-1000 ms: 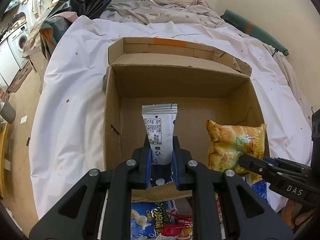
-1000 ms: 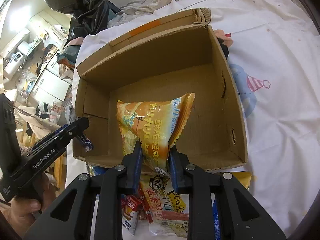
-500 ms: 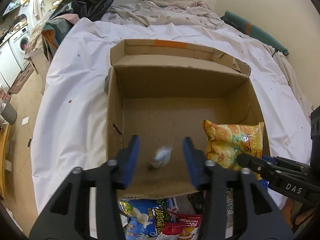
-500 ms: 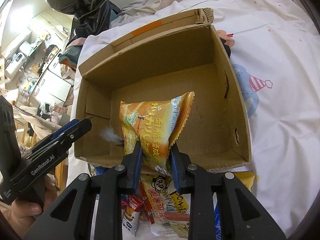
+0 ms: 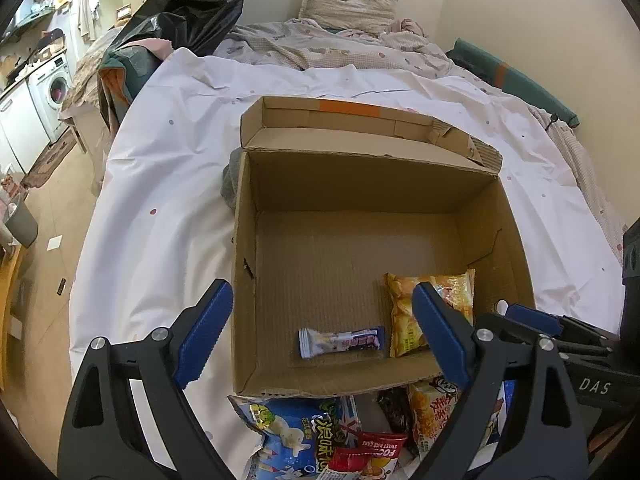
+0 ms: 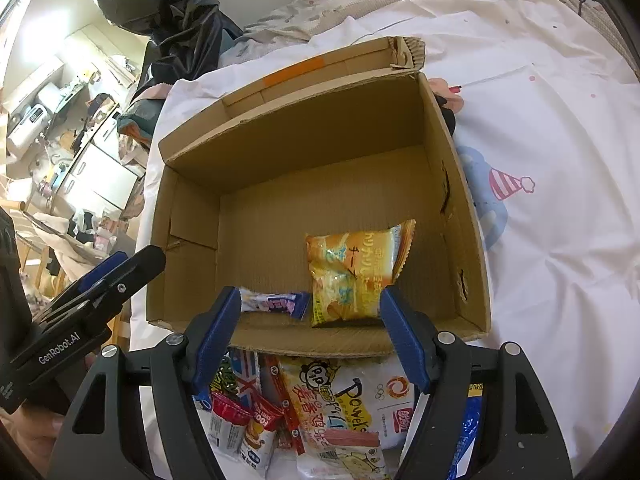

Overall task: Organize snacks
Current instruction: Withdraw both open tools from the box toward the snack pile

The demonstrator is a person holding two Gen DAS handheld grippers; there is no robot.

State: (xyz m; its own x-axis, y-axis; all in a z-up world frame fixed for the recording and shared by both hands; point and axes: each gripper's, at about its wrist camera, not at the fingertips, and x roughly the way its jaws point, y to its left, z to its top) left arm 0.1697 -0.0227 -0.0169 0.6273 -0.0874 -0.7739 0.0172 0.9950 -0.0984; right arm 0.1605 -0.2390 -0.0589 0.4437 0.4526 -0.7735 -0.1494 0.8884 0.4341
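Note:
An open cardboard box (image 5: 476, 190) (image 6: 464, 200) lies on a white sheet. Inside, near the front wall, lie a small white and purple snack bar (image 5: 340, 342) (image 6: 274, 303) and an orange chip bag (image 5: 408, 312) (image 6: 352, 272), side by side. My left gripper (image 5: 320, 332) is open and empty above the box's front edge. My right gripper (image 6: 310, 334) is open and empty, just in front of the box's near wall. A pile of several snack packets (image 5: 320, 436) (image 6: 320, 412) lies in front of the box.
The white sheet (image 5: 168, 184) (image 6: 560, 160) covers a bed. Rumpled bedding and a pillow (image 5: 348, 4) lie at the far end. A black plastic bag (image 5: 188, 4) sits at the back left. A washing machine (image 5: 52, 88) and floor are at the left.
Both grippers have opened. The left one dropped the snack bar and the right one dropped the orange chip bag; both now lie on the box floor. Both grippers have pulled back and up.

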